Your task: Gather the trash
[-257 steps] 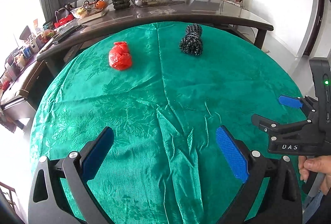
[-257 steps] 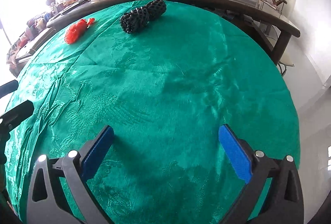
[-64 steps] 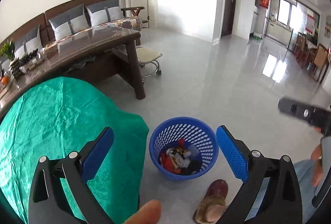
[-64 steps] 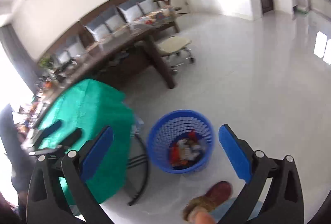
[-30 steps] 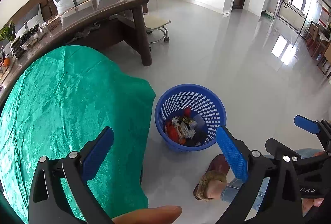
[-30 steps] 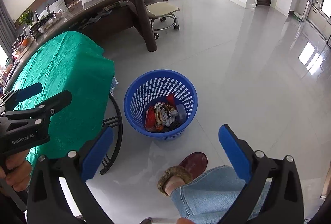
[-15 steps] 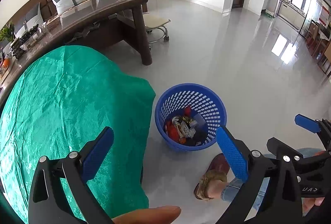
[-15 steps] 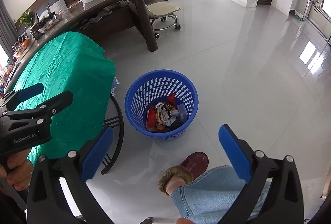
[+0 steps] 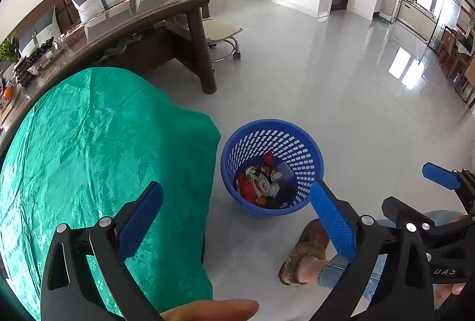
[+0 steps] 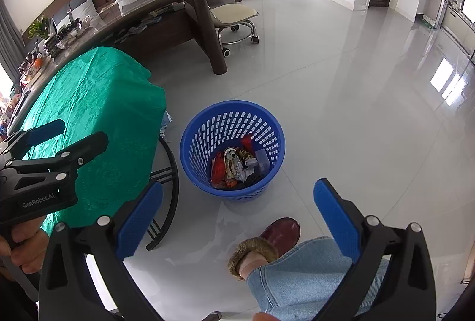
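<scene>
A blue perforated waste basket (image 9: 299, 143) (image 10: 207, 125) stands on the grey floor beside the table and holds a heap of trash (image 9: 261, 183) (image 10: 237, 165), red, silver and dark pieces. My left gripper (image 9: 237, 217) is open and empty, held above the table edge and the basket. My right gripper (image 10: 237, 209) hangs open and empty over the floor just short of the basket. Each gripper shows in the other's view, the right gripper (image 9: 418, 190) at the right edge and the left gripper (image 10: 71, 137) at the left edge.
A round table under a green cloth (image 9: 89, 143) (image 10: 98, 107) stands left of the basket. The person's slippered foot (image 9: 305, 252) (image 10: 264, 241) and jeans leg are on the floor near it. Behind are a long dark wooden table (image 9: 142, 21), a stool (image 10: 237, 18) and a sofa.
Over the last second both views have barely shifted. Compared with 8.6 s ago, both grippers have swung from over the table, where red and black items lay, to the basket.
</scene>
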`<action>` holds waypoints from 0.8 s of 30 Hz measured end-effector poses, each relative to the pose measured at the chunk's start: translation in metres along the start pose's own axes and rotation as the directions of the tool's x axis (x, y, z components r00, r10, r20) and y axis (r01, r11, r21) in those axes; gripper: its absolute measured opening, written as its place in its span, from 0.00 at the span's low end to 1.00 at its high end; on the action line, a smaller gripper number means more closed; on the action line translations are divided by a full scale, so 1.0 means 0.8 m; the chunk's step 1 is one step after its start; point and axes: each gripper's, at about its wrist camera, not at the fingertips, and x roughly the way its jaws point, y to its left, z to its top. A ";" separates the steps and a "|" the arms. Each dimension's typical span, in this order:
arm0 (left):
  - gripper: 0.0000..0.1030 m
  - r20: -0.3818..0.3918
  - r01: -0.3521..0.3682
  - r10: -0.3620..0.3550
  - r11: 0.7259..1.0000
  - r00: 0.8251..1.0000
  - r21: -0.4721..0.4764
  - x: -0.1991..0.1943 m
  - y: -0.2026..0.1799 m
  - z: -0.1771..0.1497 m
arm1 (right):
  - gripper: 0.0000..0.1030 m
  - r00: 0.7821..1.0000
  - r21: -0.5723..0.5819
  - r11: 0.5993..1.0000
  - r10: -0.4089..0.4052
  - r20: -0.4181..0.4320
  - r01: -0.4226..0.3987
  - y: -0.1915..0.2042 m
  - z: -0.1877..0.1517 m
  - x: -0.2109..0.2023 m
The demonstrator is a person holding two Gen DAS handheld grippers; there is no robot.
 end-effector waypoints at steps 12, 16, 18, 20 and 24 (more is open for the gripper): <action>0.95 0.001 0.000 0.000 1.000 1.000 0.001 -0.001 -0.001 0.000 | 0.95 1.000 0.000 1.000 0.001 0.001 -0.001 0.000 -0.001 0.000; 0.95 0.002 -0.001 0.001 1.000 1.000 0.002 -0.001 -0.001 0.000 | 0.95 1.000 0.001 1.000 0.000 0.001 0.000 0.000 -0.001 0.000; 0.95 0.002 -0.001 0.001 1.000 1.000 0.003 -0.001 -0.002 0.001 | 0.95 1.000 0.001 1.000 0.000 0.001 0.000 0.001 -0.001 0.000; 0.95 0.002 -0.001 0.001 1.000 1.000 0.003 -0.001 -0.001 0.001 | 0.95 1.000 0.000 1.000 0.000 0.001 0.000 0.000 0.000 0.000; 0.95 0.001 -0.002 0.002 1.000 1.000 0.005 -0.001 -0.002 0.001 | 0.95 1.000 0.002 1.000 -0.001 0.000 0.001 0.000 -0.001 0.000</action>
